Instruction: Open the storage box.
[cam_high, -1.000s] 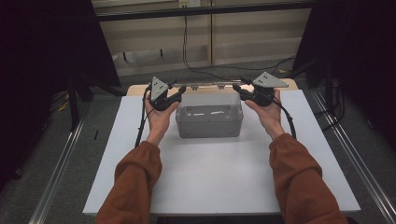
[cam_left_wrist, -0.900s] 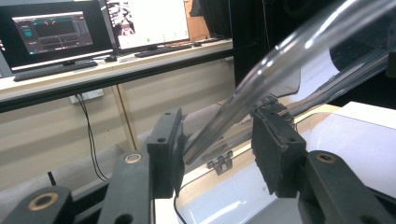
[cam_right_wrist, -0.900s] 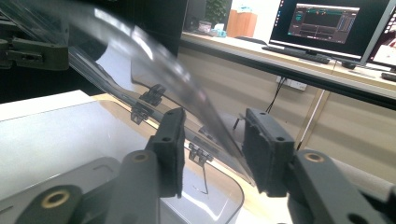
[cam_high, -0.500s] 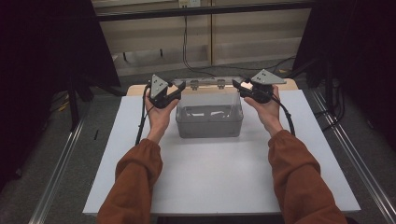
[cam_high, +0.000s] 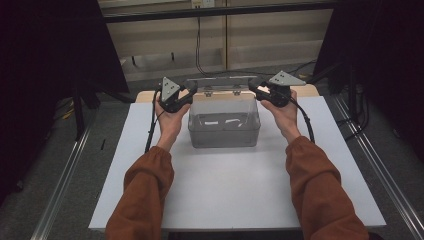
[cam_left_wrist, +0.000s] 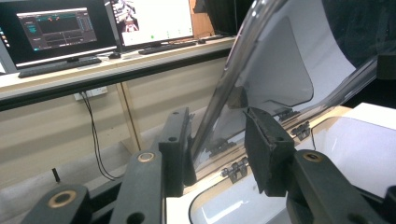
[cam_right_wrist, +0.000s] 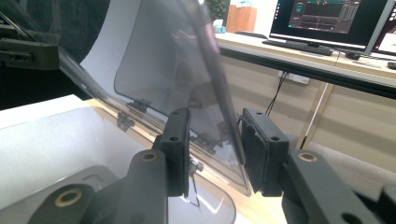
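A clear plastic box (cam_high: 224, 132) stands at the far middle of the white table (cam_high: 225, 195), its hinged clear lid (cam_high: 222, 82) raised upright. My left gripper (cam_high: 190, 89) is at the lid's left end and my right gripper (cam_high: 255, 86) at its right end. In the left gripper view the lid (cam_left_wrist: 280, 70) runs between my left gripper's (cam_left_wrist: 217, 135) jaws and lies against one jaw, with a gap to the other pad. In the right gripper view the lid's edge (cam_right_wrist: 219, 93) sits against one pad of my right gripper (cam_right_wrist: 215, 135), with a gap to the other. Both pairs of jaws have just been closing.
The lid's hinges (cam_high: 207, 92) sit along the box's far rim. A desk with monitors (cam_left_wrist: 60, 28) and a keyboard stands beyond the table. Metal rails (cam_high: 65, 185) run along the floor on both sides. The table's near half is bare white surface.
The right gripper has edged slightly inward toward the lid. The left hand and the box look the same.
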